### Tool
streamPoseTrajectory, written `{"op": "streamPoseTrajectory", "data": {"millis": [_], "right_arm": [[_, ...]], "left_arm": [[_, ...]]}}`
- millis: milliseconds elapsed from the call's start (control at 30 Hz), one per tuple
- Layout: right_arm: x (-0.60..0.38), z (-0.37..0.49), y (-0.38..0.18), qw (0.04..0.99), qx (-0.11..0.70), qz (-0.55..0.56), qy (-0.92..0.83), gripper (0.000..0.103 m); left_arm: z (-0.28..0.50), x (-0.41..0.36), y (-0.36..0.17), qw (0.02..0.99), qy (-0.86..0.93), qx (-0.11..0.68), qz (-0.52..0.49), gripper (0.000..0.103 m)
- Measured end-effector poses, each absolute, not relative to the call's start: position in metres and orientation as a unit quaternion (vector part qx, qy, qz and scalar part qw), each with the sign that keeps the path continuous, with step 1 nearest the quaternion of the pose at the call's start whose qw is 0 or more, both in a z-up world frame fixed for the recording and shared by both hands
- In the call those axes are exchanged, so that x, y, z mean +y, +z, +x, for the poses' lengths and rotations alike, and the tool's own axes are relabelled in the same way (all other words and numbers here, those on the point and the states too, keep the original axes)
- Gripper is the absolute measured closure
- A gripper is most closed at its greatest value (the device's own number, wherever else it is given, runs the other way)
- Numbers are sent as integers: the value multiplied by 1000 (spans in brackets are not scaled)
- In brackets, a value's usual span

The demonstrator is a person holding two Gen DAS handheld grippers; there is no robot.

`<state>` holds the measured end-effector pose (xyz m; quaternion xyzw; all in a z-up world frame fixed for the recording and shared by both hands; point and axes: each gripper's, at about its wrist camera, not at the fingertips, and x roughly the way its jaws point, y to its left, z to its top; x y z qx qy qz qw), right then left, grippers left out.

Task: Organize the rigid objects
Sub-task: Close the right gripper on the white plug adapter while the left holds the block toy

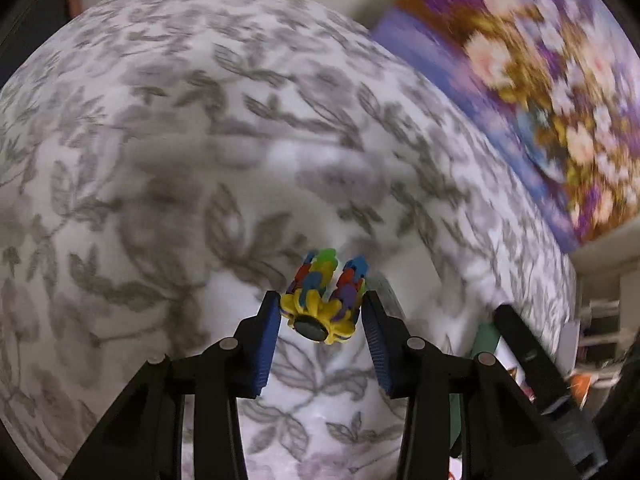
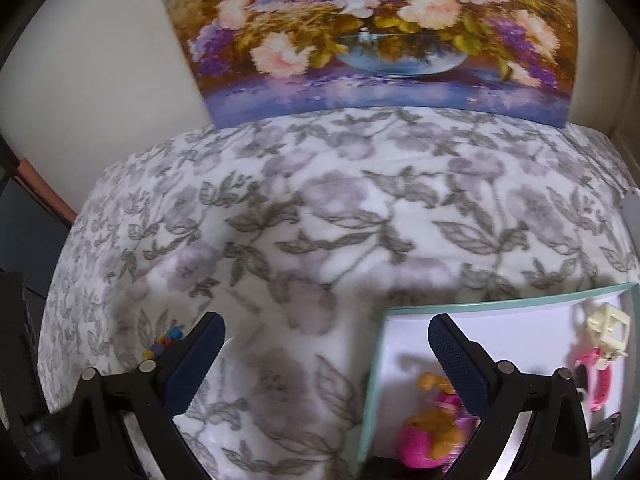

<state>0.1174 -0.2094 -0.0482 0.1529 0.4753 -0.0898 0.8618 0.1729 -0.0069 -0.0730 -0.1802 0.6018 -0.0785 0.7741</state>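
Observation:
My left gripper (image 1: 322, 312) is shut on a multicoloured plastic toy (image 1: 326, 296) with a yellow flower-shaped end, held above the floral bedspread (image 1: 160, 160). The toy also shows in the right wrist view (image 2: 166, 340), just left of the left finger. My right gripper (image 2: 326, 332) is open and empty, its right finger over a white tray with a mint-green rim (image 2: 500, 298). In the tray lie a pink and orange toy figure (image 2: 430, 428), a pink toy (image 2: 596, 376) and a cream plastic frame piece (image 2: 608, 328).
A flower painting (image 2: 372, 36) leans against the cream wall behind the bed. The other gripper's black arm (image 1: 540, 380) shows at the right of the left wrist view. A reddish edge (image 2: 44, 192) runs along the bed's left side.

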Motion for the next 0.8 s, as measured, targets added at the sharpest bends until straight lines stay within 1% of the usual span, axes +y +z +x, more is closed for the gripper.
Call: {"op": "streamPoseTrajectory", "data": {"millis": [100, 200, 267, 467, 567, 733, 800], "right_arm": [[-192, 126, -60, 859, 487, 142, -74, 1], [-175, 135, -72, 856, 498, 127, -56, 6], [-167, 140, -78, 853, 507, 117, -50, 8], [-142, 153, -90, 848, 521, 91, -27, 10], [-130, 159, -96, 845, 529, 68, -23, 16], [-122, 163, -104, 841, 538, 47, -25, 22], [-121, 164, -106, 842, 537, 38, -30, 26]], "left_arm": [[176, 13, -70, 778, -49, 592, -204, 60], [176, 30, -69, 782, -23, 583, -220, 60], [177, 42, -68, 781, -13, 579, -235, 60], [177, 50, -69, 778, -12, 578, -248, 60], [178, 48, -72, 774, -12, 581, -251, 60], [178, 49, -76, 772, -7, 581, -257, 60], [177, 49, -75, 772, -7, 581, -258, 60]]}}
